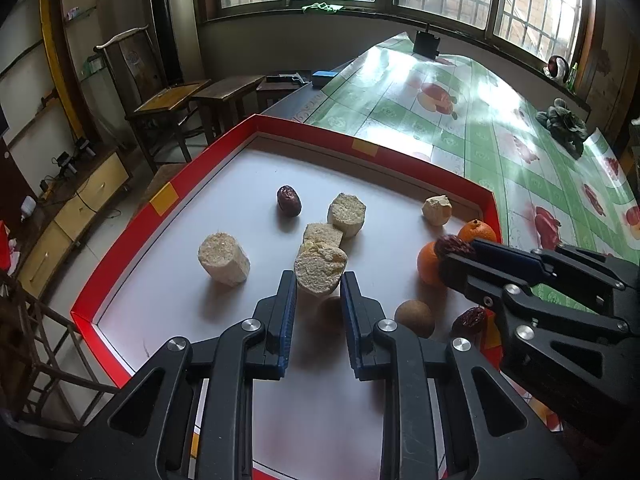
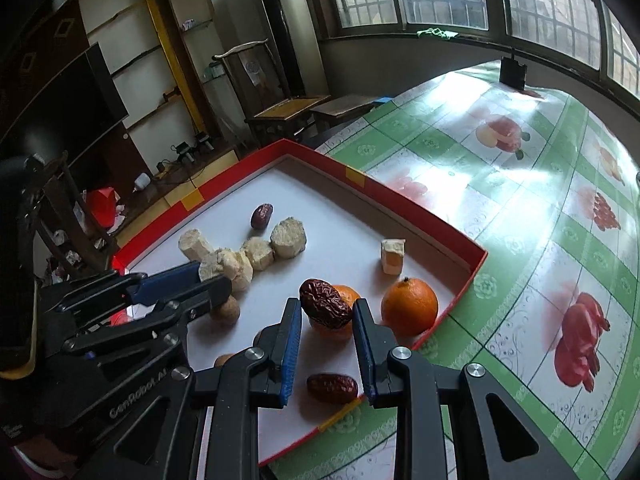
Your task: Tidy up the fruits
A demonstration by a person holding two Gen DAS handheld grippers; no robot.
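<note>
Red-rimmed tray [image 1: 120, 240] holds everything: my left gripper [image 1: 318, 280] clamps a pale chunk [image 1: 320, 266], my right gripper [image 2: 326, 308] pinches a date [image 2: 325, 308] above the oranges [image 2: 410, 306], apparently for sorting by kind.

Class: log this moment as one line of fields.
left gripper: shut on pale chunk | right gripper: shut on red date | tray: oranges, chunks, dates, brown balls

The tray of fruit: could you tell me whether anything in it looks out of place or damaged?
One pale chunk lies alone near the red tray's far wall, apart from the cluster of similar pieces. Its edges look rough and broken. The wrinkled dates and the oranges seem intact, and nothing has spilled onto the tablecloth.
</note>
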